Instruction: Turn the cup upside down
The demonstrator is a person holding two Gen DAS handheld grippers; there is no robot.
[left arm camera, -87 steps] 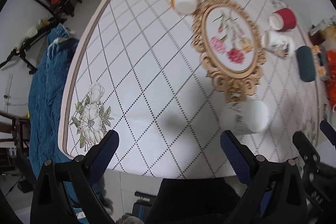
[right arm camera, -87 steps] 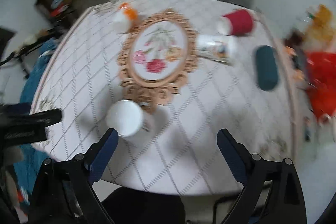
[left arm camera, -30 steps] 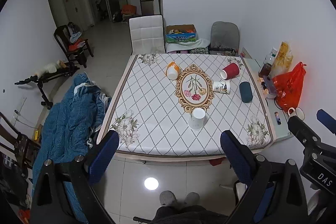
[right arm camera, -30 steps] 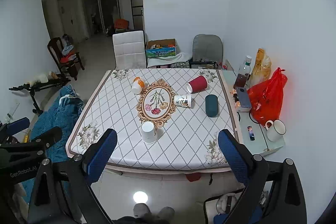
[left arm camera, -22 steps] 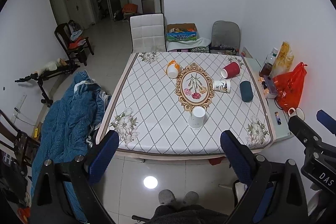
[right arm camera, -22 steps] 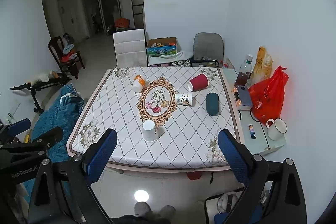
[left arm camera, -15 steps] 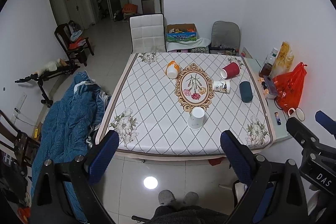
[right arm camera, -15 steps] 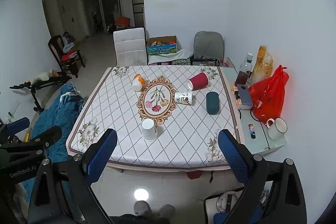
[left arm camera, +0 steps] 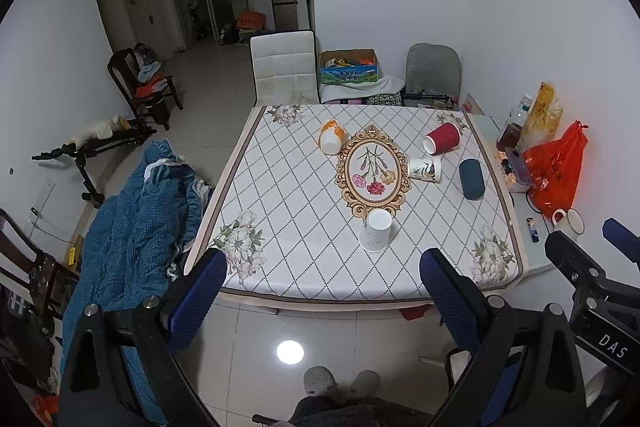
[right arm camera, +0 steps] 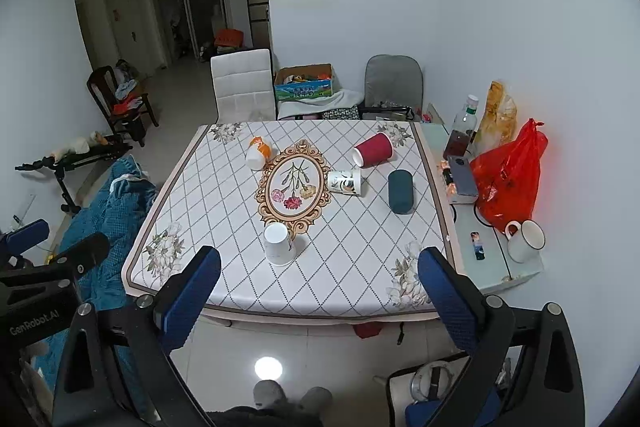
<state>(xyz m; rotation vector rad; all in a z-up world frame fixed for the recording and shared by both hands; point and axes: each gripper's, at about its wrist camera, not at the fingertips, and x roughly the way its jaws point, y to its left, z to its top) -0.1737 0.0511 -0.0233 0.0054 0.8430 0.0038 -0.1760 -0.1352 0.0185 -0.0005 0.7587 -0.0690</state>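
Observation:
A white paper cup [left arm camera: 376,230] stands upside down near the table's front edge, just in front of the oval floral mat [left arm camera: 373,171]; it also shows in the right wrist view [right arm camera: 278,243]. My left gripper [left arm camera: 324,293] is open and empty, held well back from the table above the floor. My right gripper [right arm camera: 320,291] is open and empty too, equally far back. An orange and white cup [left arm camera: 330,139], a red cup [left arm camera: 442,138], a patterned white cup [left arm camera: 425,169] and a dark teal cup [left arm camera: 472,179] lie on their sides on the table.
The table [left arm camera: 280,207] has a diamond-pattern cloth. A side shelf on the right holds a red bag [right arm camera: 506,183], bottles and a white mug [right arm camera: 524,241]. A blue quilt [left arm camera: 132,227] lies on the left. Chairs [left arm camera: 285,69] stand behind the table.
Both grippers have pulled far back and up from the table since 2.9 s ago, when they hung close over the white cup. Over the last second the view has barely shifted.

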